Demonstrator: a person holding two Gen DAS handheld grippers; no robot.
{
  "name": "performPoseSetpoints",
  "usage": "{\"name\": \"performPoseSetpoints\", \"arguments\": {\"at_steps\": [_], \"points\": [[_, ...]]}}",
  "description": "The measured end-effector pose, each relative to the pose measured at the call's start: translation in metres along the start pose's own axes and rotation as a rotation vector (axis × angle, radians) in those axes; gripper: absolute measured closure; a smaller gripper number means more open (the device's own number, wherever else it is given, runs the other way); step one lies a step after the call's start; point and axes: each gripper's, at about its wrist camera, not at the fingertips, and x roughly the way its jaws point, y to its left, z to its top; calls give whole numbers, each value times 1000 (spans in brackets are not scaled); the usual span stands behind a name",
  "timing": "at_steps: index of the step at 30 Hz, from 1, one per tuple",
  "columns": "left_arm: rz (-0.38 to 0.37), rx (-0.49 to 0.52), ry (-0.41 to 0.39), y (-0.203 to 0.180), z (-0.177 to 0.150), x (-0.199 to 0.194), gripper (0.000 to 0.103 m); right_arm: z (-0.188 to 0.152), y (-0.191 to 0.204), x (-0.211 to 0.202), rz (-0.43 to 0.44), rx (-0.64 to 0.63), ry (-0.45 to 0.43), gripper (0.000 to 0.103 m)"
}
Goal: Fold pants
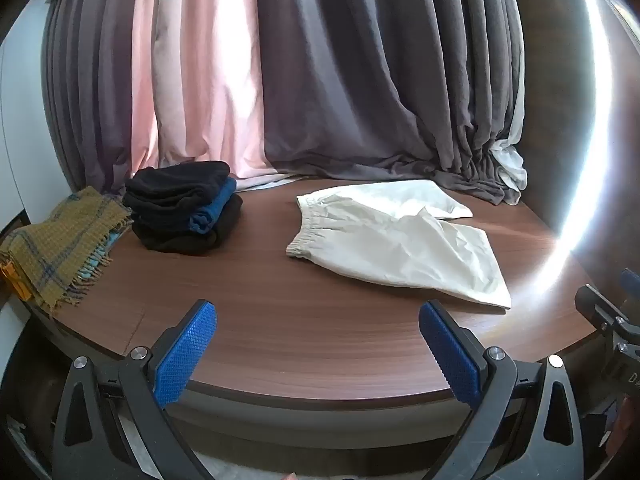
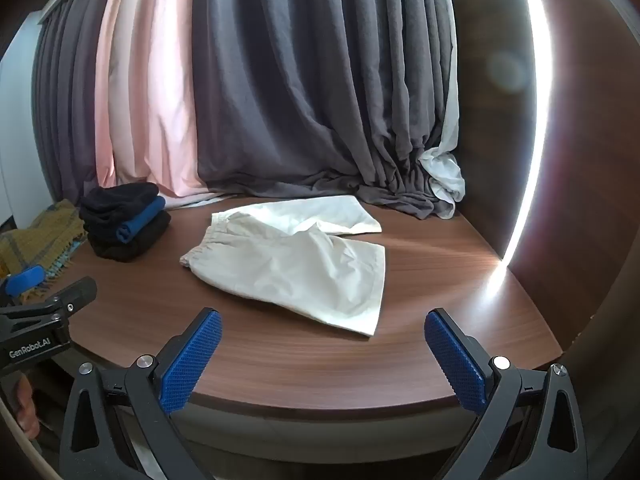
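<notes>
A pair of cream short pants point(image 1: 396, 236) lies spread flat on the brown wooden table point(image 1: 280, 320), waistband to the left, both legs pointing right; it also shows in the right wrist view point(image 2: 296, 260). My left gripper point(image 1: 318, 348) is open and empty, held above the table's front edge, short of the pants. My right gripper point(image 2: 322, 356) is open and empty too, above the front edge, just in front of the near leg's hem. The right gripper shows at the right edge of the left wrist view point(image 1: 612, 312), and the left gripper at the left edge of the right wrist view point(image 2: 44, 300).
A stack of folded black and blue clothes point(image 1: 184, 208) stands at the back left of the table point(image 2: 280, 360). A mustard plaid scarf point(image 1: 60, 240) lies at the far left. Grey and pink curtains point(image 1: 320, 80) hang behind and bunch on the table at the back right.
</notes>
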Motion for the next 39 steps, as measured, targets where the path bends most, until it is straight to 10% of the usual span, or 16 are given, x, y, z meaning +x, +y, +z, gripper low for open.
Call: {"name": "performPoseSetpoints", "arguments": {"at_steps": [39], "points": [[-33, -10, -77, 7, 1, -25, 0, -3, 11, -14, 4, -20, -25, 1]]}}
